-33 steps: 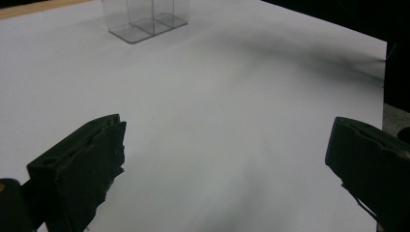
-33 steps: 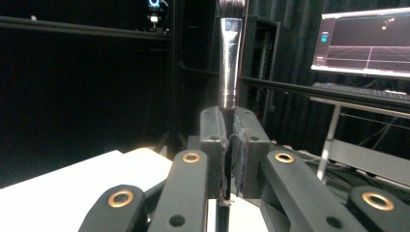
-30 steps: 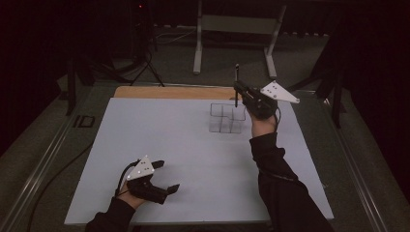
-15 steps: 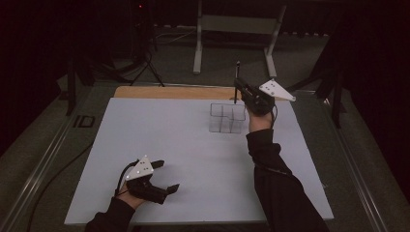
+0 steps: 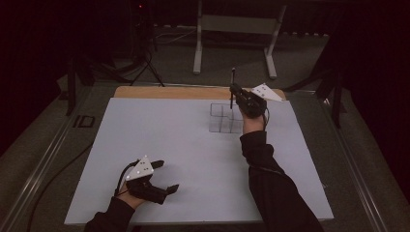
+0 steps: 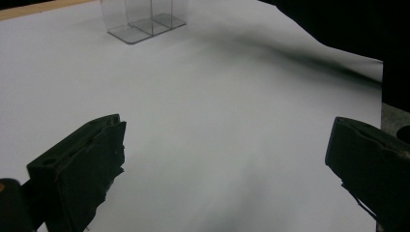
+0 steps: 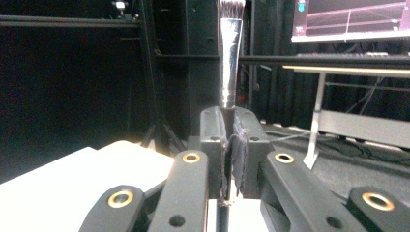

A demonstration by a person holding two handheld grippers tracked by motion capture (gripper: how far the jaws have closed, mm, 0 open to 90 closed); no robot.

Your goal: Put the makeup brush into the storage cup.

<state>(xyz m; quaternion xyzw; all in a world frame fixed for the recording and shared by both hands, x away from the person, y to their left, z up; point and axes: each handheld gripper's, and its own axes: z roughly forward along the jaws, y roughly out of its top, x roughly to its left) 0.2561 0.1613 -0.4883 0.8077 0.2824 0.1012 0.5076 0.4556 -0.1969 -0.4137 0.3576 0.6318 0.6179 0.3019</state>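
Brush [image 7: 230,58] lower over organizer [image 5: 225,117]

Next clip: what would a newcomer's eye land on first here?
Probably the brush, clamped upright with bristles up in the right gripper, held over the clear compartment box at the far side of the white sheet. Then the left gripper, jaws wide open, resting near the sheet's near edge.

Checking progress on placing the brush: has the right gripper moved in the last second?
Yes. The right gripper with the brush sank slightly toward the clear organizer.
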